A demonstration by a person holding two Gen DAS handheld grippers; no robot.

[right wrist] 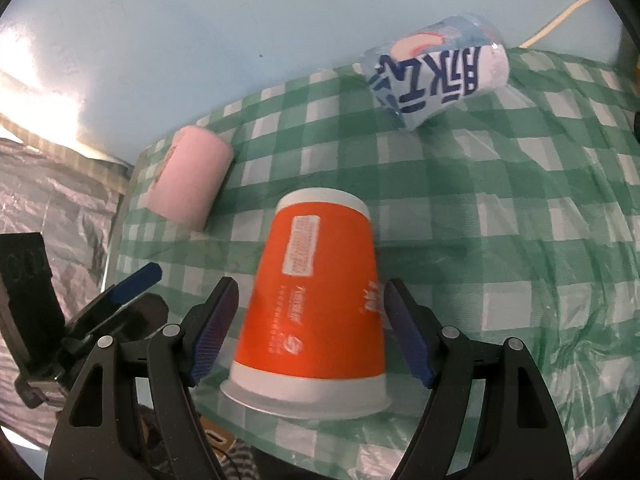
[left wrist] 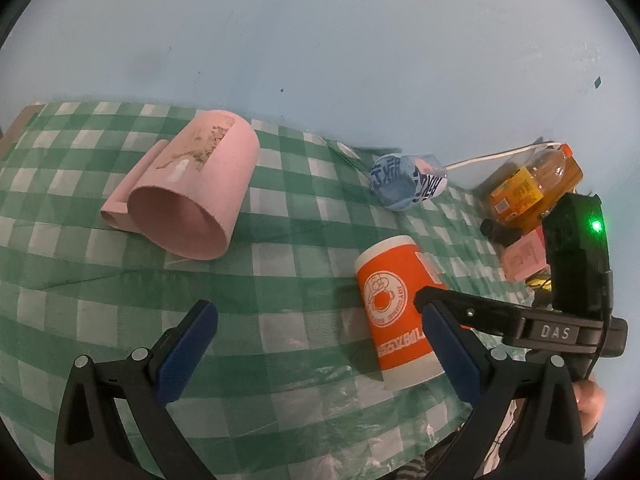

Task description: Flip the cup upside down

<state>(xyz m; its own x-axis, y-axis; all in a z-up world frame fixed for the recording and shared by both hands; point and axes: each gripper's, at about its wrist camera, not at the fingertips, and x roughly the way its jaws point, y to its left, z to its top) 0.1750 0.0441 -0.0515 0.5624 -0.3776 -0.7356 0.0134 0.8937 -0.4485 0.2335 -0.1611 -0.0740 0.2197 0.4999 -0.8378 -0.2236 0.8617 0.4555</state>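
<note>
An orange and white paper cup (right wrist: pixel 316 304) stands upside down on the green checked tablecloth (right wrist: pixel 500 208), rim on the cloth. My right gripper (right wrist: pixel 310 332) is open, its blue pads on either side of the cup with a small gap each side. In the left wrist view the same cup (left wrist: pixel 394 308) sits right of centre, partly behind the right gripper's finger (left wrist: pixel 472 312). My left gripper (left wrist: pixel 316 348) is open and empty, left of the cup.
A pink mug (left wrist: pixel 188 192) lies on its side at the left. A blue and white cup (left wrist: pixel 408 182) lies on its side near the wall. An orange drink bottle (left wrist: pixel 532 188), a white cable and small items lie at the right.
</note>
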